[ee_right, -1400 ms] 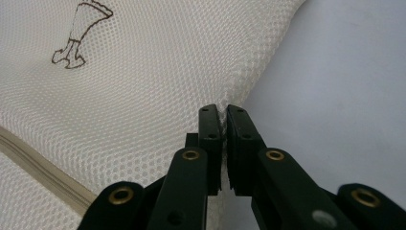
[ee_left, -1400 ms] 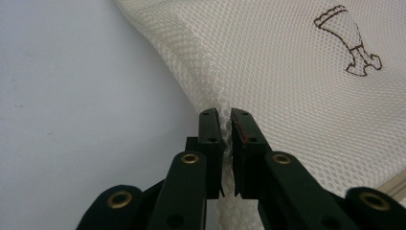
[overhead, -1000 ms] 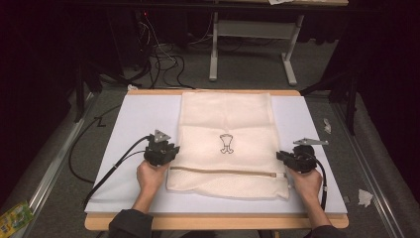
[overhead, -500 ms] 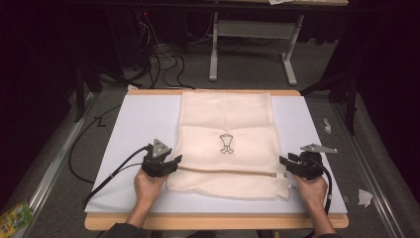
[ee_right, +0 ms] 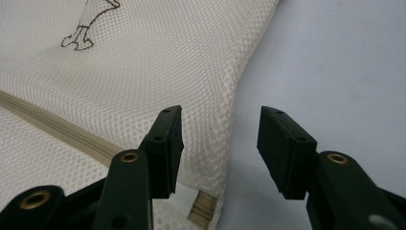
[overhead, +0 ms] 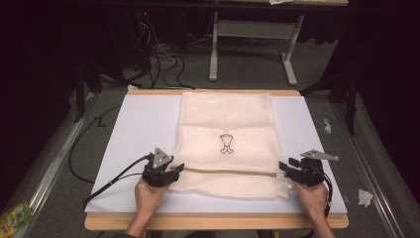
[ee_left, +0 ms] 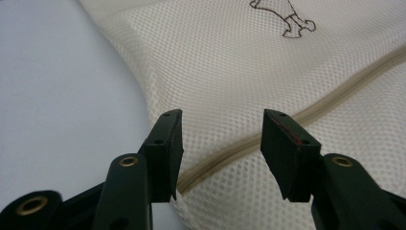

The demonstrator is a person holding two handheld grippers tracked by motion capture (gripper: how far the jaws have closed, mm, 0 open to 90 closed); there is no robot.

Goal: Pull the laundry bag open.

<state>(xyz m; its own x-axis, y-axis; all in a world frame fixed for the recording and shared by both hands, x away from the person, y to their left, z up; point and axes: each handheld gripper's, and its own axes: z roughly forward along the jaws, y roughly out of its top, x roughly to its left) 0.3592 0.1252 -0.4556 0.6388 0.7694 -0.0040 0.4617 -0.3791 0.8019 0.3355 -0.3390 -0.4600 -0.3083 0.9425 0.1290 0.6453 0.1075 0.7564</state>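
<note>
Scene: a cream mesh laundry bag (overhead: 227, 134) lies flat on a white board (overhead: 133, 129) on a wooden bench (overhead: 213, 222), seen from above the person's side.
Bag position: spread down the middle of the bench, its far end at the far edge, its near end close to the near edge.
Bag details: a small dark printed figure (overhead: 226, 144) sits near its centre; a tan zipper (overhead: 223, 171) runs across it from side to side near the near end.
Left tool (overhead: 174, 170): held in the person's left hand (overhead: 148, 194) at the bag's left edge, by the zipper's end. Its jaws have just been opening and stand wide, with mesh beneath them but nothing pinched.
Right tool (overhead: 286, 169): held in the right hand (overhead: 311, 196) at the bag's right edge, by the other end of the zipper. Its jaws have also just been opening and stand wide, straddling the bag's edge without gripping.
Handling: the bag looks light, soft and limp; it would likely sag and fold when lifted, and the open weave could snag.
Where to grip: probably the stitched side edges or the zipper tape, which look firmer than the bare mesh.
Surroundings: cables (overhead: 163, 59) and a metal stand (overhead: 252, 34) on the dark floor beyond the bench.
</note>
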